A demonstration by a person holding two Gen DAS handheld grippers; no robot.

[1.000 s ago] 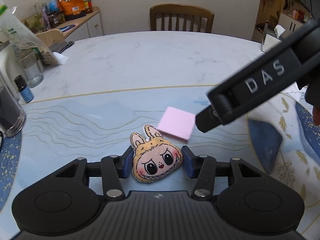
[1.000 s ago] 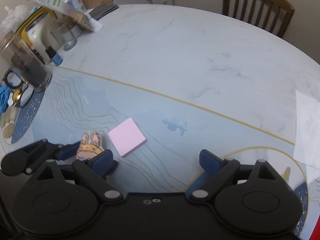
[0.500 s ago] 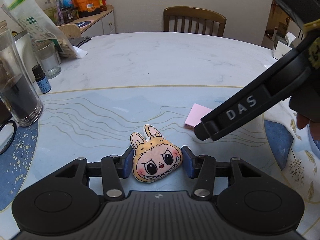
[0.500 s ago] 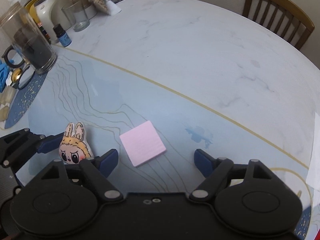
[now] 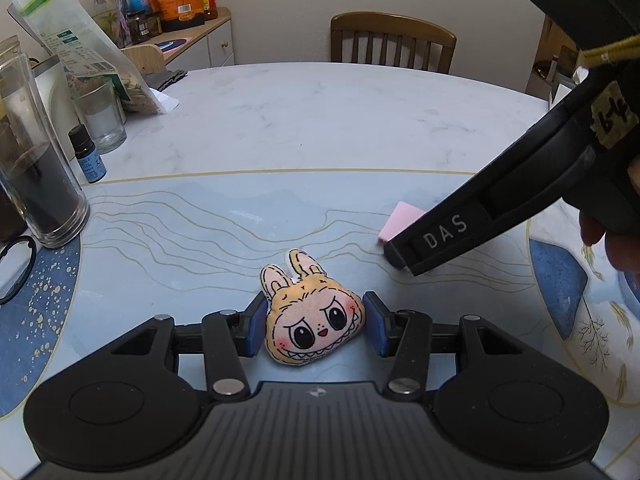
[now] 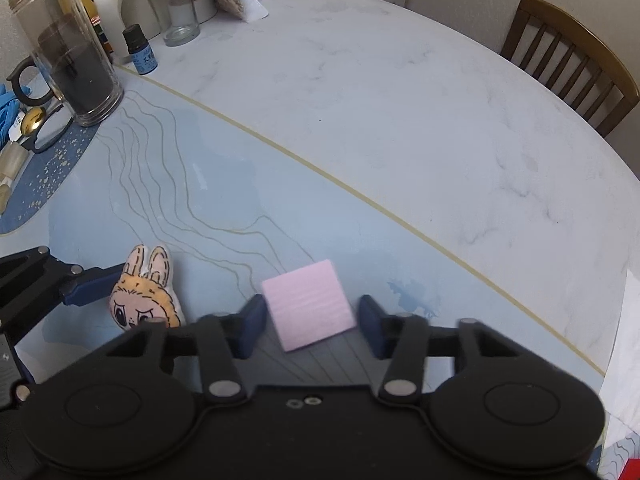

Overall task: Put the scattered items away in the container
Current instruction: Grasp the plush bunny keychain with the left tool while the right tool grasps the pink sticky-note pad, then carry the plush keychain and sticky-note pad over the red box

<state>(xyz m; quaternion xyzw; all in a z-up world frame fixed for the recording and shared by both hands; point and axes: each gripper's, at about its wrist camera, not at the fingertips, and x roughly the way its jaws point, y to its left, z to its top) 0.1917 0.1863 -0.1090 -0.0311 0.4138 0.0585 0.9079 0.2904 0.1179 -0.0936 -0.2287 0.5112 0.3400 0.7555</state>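
A small plush toy (image 5: pixel 314 320) with rabbit ears and a yellow-framed face lies on the pale blue table mat. My left gripper (image 5: pixel 315 322) is shut on it, one blue pad against each side. To its right lies a flat pink notepad (image 6: pixel 308 304). My right gripper (image 6: pixel 310 320) points steeply down over it. Its jaws are closing, the pad is between them and the blue pads reach its two edges. In the left wrist view one right finger (image 5: pixel 436 236) covers most of the notepad (image 5: pixel 400 216). The plush (image 6: pixel 142 300) shows at the lower left of the right wrist view.
A tall glass jar (image 5: pixel 40 184) of dark contents, a small blue-labelled bottle (image 5: pixel 90 156) and a drinking glass (image 5: pixel 102 120) stand at the table's left. A wooden chair (image 5: pixel 392 40) is at the far side. White paper (image 6: pixel 628 340) lies at the right edge.
The right gripper has come down over the pink notepad and its jaws have narrowed from wide apart to the pad's edges. The left gripper keeps its hold on the plush.
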